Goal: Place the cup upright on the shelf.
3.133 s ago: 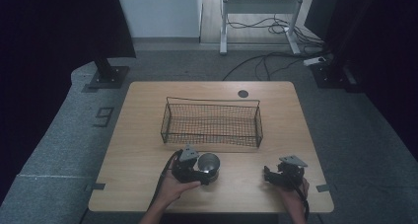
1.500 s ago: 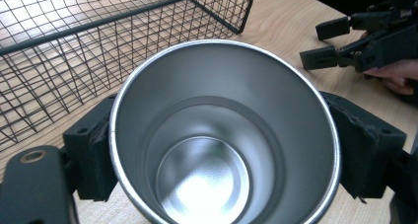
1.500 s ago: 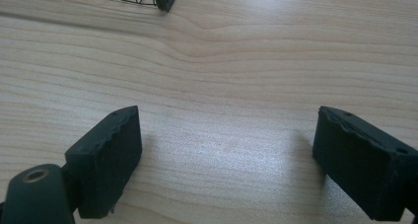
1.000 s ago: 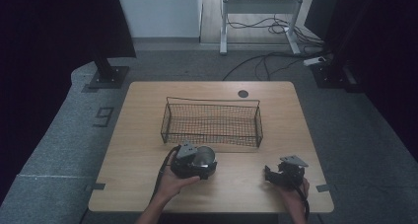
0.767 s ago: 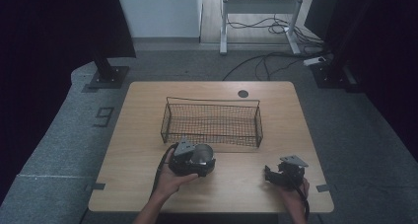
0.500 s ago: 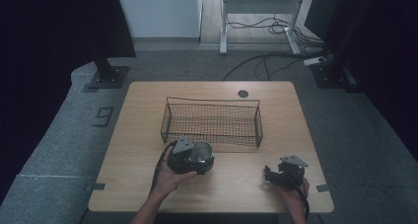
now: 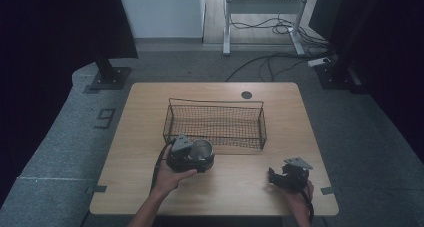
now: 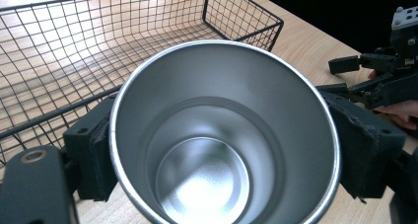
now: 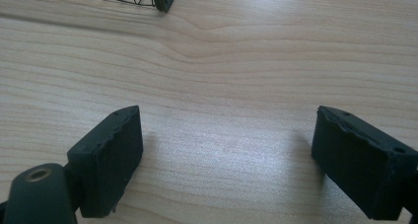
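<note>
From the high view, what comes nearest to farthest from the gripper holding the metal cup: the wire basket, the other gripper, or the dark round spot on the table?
From the left gripper, which holds the metal cup:
1. Wire basket, just beyond it.
2. Right gripper, off to the right near the front edge.
3. Dark round spot, by the far edge.

The steel cup (image 8: 224,135) is cut off by the lower edge in the left gripper view. It hides part of the wire basket (image 8: 74,51) front rail.
</note>
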